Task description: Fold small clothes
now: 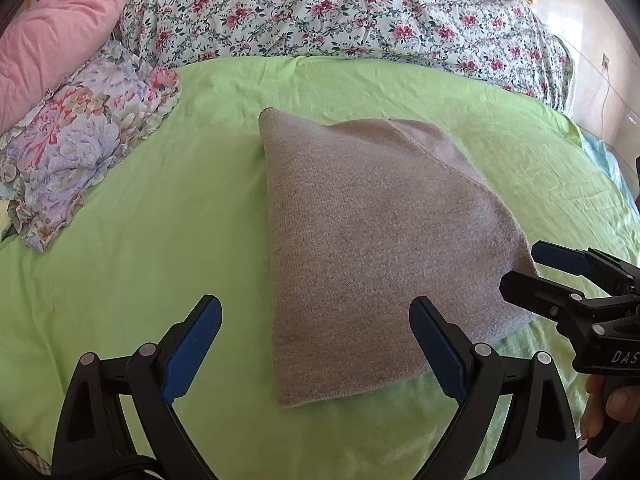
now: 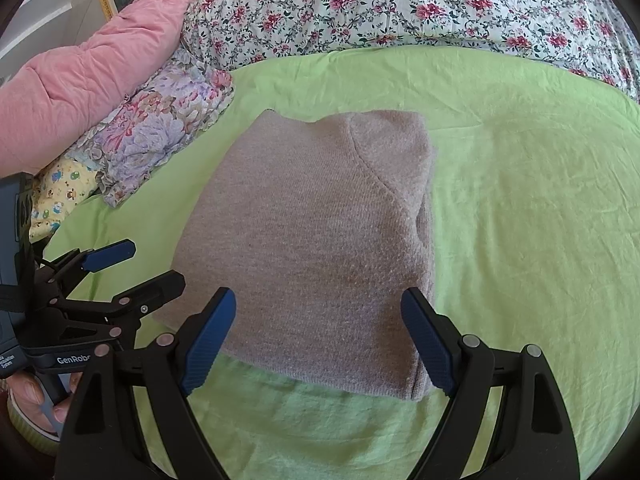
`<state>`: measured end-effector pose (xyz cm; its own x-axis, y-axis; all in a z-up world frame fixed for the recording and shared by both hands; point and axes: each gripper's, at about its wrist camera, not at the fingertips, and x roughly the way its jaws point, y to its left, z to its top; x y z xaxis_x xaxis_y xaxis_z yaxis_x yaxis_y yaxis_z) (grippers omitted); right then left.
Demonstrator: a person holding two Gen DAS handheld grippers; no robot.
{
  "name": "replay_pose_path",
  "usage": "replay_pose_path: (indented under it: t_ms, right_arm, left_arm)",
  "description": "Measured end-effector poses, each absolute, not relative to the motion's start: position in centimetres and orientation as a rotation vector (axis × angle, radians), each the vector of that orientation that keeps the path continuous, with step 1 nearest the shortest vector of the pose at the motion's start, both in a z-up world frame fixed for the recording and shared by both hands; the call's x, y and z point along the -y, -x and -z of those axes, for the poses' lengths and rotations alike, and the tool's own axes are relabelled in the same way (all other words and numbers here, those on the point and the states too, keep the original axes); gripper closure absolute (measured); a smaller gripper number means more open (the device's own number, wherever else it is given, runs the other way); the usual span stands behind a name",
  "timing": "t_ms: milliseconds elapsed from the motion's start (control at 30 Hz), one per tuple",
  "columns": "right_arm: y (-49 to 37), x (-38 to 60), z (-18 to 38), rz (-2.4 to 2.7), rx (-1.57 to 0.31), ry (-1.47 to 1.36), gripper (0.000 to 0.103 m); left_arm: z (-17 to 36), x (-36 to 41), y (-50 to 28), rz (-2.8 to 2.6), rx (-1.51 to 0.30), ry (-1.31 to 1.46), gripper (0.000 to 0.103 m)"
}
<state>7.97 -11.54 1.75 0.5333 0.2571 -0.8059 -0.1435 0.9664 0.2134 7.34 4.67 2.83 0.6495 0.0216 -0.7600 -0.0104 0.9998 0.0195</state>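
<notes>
A folded grey-beige knit garment (image 1: pixel 372 248) lies on the green bedsheet (image 1: pixel 160 208); it also shows in the right wrist view (image 2: pixel 316 240). My left gripper (image 1: pixel 316 320) is open and empty, hovering over the garment's near left edge. My right gripper (image 2: pixel 318 312) is open and empty, hovering over the garment's near edge. The right gripper also shows at the right in the left wrist view (image 1: pixel 520 268), open beside the garment's right side. The left gripper shows at the left in the right wrist view (image 2: pixel 156 264), open by the garment's left corner.
A floral folded cloth (image 1: pixel 84 140) and a pink quilt (image 1: pixel 56 32) lie at the left. A flowered duvet (image 1: pixel 340 8) runs along the back. A yellow printed cloth (image 2: pixel 60 196) lies at the far left. Green sheet (image 2: pixel 520 200) spreads to the right.
</notes>
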Motion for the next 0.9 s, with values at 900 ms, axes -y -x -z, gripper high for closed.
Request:
replay_pose_path:
  t_ms: [900]
  right_arm:
    - [-8.20, 11.53, -2.02, -0.239, -0.971, -0.130, 0.018]
  left_arm:
    - [-2.93, -5.02, -7.60, -0.023, -0.860, -0.003, 0.008]
